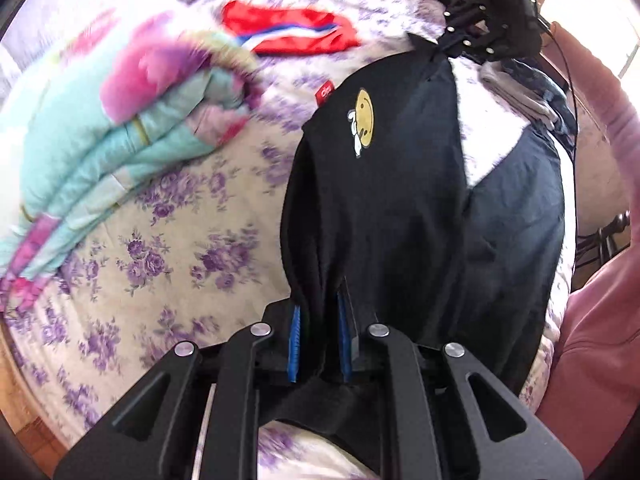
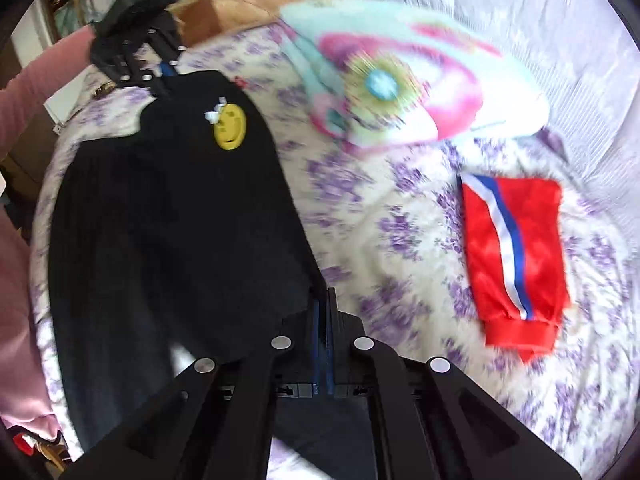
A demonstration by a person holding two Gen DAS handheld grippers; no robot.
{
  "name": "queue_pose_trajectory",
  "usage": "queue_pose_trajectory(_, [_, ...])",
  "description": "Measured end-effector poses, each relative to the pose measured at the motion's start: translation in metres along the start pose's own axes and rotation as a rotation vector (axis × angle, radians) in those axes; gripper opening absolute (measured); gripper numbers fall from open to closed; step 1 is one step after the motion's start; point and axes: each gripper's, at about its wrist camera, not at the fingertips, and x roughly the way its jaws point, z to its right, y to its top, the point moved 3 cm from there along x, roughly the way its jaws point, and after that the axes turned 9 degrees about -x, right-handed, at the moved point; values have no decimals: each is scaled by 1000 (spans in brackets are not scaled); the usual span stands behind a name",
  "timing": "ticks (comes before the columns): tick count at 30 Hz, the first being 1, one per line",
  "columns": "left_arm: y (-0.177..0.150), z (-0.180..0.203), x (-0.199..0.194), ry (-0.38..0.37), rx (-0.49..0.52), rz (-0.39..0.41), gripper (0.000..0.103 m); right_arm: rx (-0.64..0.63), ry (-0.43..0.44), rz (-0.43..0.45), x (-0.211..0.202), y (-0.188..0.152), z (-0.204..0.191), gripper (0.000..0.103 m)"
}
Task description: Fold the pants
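Black pants point(image 1: 400, 200) with a yellow smiley patch point(image 1: 364, 122) hang stretched above the floral bed. My left gripper point(image 1: 320, 312) is shut on one end of the pants, cloth between its blue pads. My right gripper point(image 2: 322, 304) is shut on the other end of the black pants point(image 2: 172, 220), smiley patch point(image 2: 229, 126) near the far end. Each gripper shows in the other's view: the right gripper point(image 1: 444, 46) at the top of the left wrist view, the left gripper point(image 2: 164, 76) at the upper left of the right wrist view.
Folded red pants with a white and blue stripe point(image 2: 516, 256) lie on the bedspread point(image 2: 400, 232); they also show in the left wrist view point(image 1: 292, 32). A rolled teal and pink quilt point(image 1: 120, 140) lies beside them. Pink fabric point(image 1: 600, 320) sits at the bed's edge.
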Motion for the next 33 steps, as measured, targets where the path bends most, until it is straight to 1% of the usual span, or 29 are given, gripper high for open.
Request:
queue_pose_trajectory(1, [-7,13,-8,9,21,16,14,-12,-15,8,-11,-2,-20,3])
queue_pose_trajectory(2, [-13,21,-13,17,39,26,14,-24,-19,15,-17,0,-31,3])
queue_pose_trajectory(4, [-33,47,-26,47,107,55,14,-57,-41,23,-36,-8,-74,3])
queue_pose_trajectory(7, [-68,88,-34,95,194,63,14,-93,-68,9,-49,-22,-120,3])
queue_pose_trajectory(8, [-78,93,-35,108,211,62,14,-117,-92,-9,-50,-28,-143,3])
queue_pose_trajectory(9, [-92,104,-35,126,237,57,14,-144,-114,-25,-47,-35,-166,3])
queue_pose_trajectory(11, [-118,124,-31,130,279,46,14,-188,-138,-49,-34,-49,-207,3])
queue_pose_trajectory(12, [-128,130,-28,127,290,43,14,-204,-146,-57,-28,-54,-221,3])
queue_pose_trajectory(13, [-141,136,-25,123,301,39,14,-218,-152,-71,-15,-62,-242,3])
queue_pose_trajectory(14, [-148,138,-22,122,307,34,14,-218,-144,-82,-7,-69,-254,3])
queue_pose_trajectory(16, [-170,145,-13,155,319,16,16,-216,-146,-107,11,-82,-273,4])
queue_pose_trajectory(17, [-176,145,-10,166,311,10,16,-206,-154,-124,21,-88,-279,4])
queue_pose_trajectory(18, [-185,144,-5,179,293,-7,16,-195,-164,-129,26,-90,-282,7])
queue_pose_trajectory(19, [-191,141,-2,187,273,-22,16,-184,-177,-121,25,-90,-284,7])
queue_pose_trajectory(20, [-197,138,-2,198,253,-26,16,-174,-183,-109,20,-88,-283,9])
queue_pose_trajectory(21, [-203,138,-3,207,237,-16,16,-162,-189,-83,13,-86,-283,14])
queue_pose_trajectory(22, [-204,136,-7,211,220,3,17,-150,-188,-43,5,-83,-282,14])
queue_pose_trajectory(23, [-204,135,-13,214,201,32,27,-132,-181,11,-7,-77,-281,24])
queue_pose_trajectory(24, [-202,133,-22,214,177,78,33,-118,-195,49,-14,-72,-280,42])
queue_pose_trajectory(25, [-200,131,-29,225,158,124,49,-105,-213,79,-20,-67,-280,48])
queue_pose_trajectory(26, [-196,129,-34,239,144,163,64,-96,-207,112,-23,-60,-280,50])
queue_pose_trajectory(28, [-190,121,-36,272,122,197,72,-74,-187,163,-22,-46,-281,50])
queue_pose_trajectory(29, [-187,117,-35,276,107,195,72,-63,-178,191,-19,-36,-281,50])
queue_pose_trajectory(30, [-183,108,-31,263,67,179,72,-54,-171,220,-16,-27,-282,50])
queue_pose_trajectory(33, [-177,85,-22,170,-62,138,72,-68,-165,301,-2,3,-291,49])
